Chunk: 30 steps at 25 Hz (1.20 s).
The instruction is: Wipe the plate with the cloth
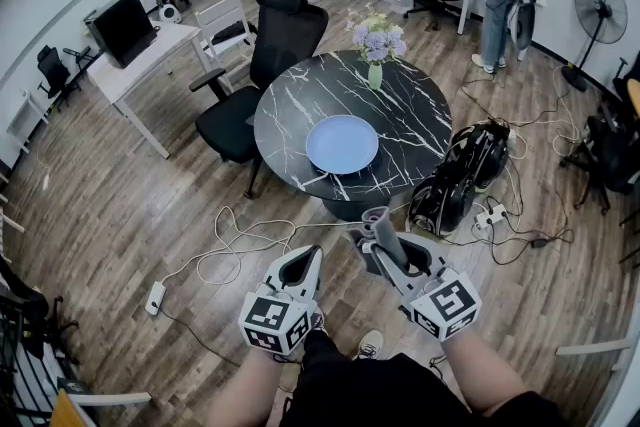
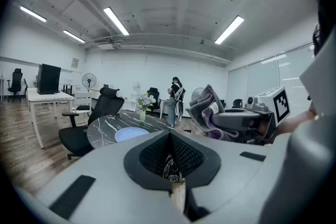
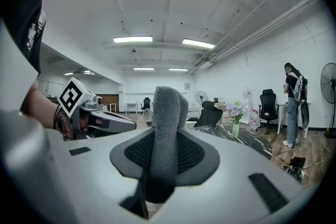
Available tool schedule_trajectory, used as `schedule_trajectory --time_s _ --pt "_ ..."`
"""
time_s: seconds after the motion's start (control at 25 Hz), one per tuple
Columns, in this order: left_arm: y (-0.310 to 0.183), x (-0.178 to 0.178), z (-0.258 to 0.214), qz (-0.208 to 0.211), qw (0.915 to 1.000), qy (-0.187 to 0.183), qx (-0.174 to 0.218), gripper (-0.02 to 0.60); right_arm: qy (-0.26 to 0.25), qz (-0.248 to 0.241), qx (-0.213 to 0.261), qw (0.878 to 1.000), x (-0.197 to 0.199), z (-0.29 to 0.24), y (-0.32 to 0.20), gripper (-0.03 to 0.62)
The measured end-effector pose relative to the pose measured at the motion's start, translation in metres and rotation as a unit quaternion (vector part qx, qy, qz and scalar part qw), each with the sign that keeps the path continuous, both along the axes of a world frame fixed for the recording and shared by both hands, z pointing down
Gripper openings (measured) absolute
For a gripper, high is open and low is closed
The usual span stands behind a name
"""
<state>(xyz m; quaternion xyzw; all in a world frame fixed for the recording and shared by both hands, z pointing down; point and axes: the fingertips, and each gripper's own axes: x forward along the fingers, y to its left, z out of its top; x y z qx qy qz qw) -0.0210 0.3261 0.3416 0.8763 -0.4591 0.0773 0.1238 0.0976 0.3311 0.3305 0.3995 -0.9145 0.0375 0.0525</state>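
Grey terry cloth is what you carry. Your right gripper is clamped on a folded wad of it, and the free end stands up past the jaw tips. It looks soft and light, so expect it to flop and bunch rather than push. Press with the part just beyond the tips, where the grip backs it. Your left gripper has its jaws fully together with nothing between them.

The plate, pale blue, lies flat on the round black marble table, towards the side nearest you. It is well apart from both grippers, which hang over the wooden floor. A vase of flowers stands at the table's far side, apart from the plate.

I judge the plate stiff, smooth and breakable, and likely to skate on that polished top under a sideways wipe. If you steady it, take the near rim lightly with the left gripper, and keep the wiping pressure downward.
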Motion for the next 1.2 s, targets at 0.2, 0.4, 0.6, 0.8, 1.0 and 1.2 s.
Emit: schedule_trajectory --time_s 0.2,0.4,0.6,0.8,1.0,1.2 --pt "0.001 0.002 -0.001 0.001 1.0 0.002 0.0 0.017 -0.01 -0.005 0.001 1.0 0.001 -0.003 0.001 0.109" --pt "-0.001 0.005 -0.003 -0.003 1.0 0.003 0.0 0.017 -0.014 -0.006 0.001 1.0 0.006 -0.004 0.0 0.109" --pt "-0.009 0.008 -0.004 -0.01 0.9999 0.006 0.003 0.017 -0.016 -0.008 0.002 1.0 0.011 -0.004 -0.006 0.109" --pt "-0.019 0.01 -0.002 -0.016 0.9998 0.013 0.002 0.017 -0.015 -0.005 0.0 1.0 0.015 -0.005 -0.016 0.109" --pt "-0.039 0.006 0.004 -0.018 0.9997 0.018 -0.001 0.017 -0.018 -0.002 -0.002 1.0 0.013 -0.003 -0.038 0.109" --pt "-0.071 0.002 0.013 -0.017 0.9996 0.023 -0.007 0.017 -0.016 0.003 -0.006 1.0 0.01 0.003 -0.068 0.109"
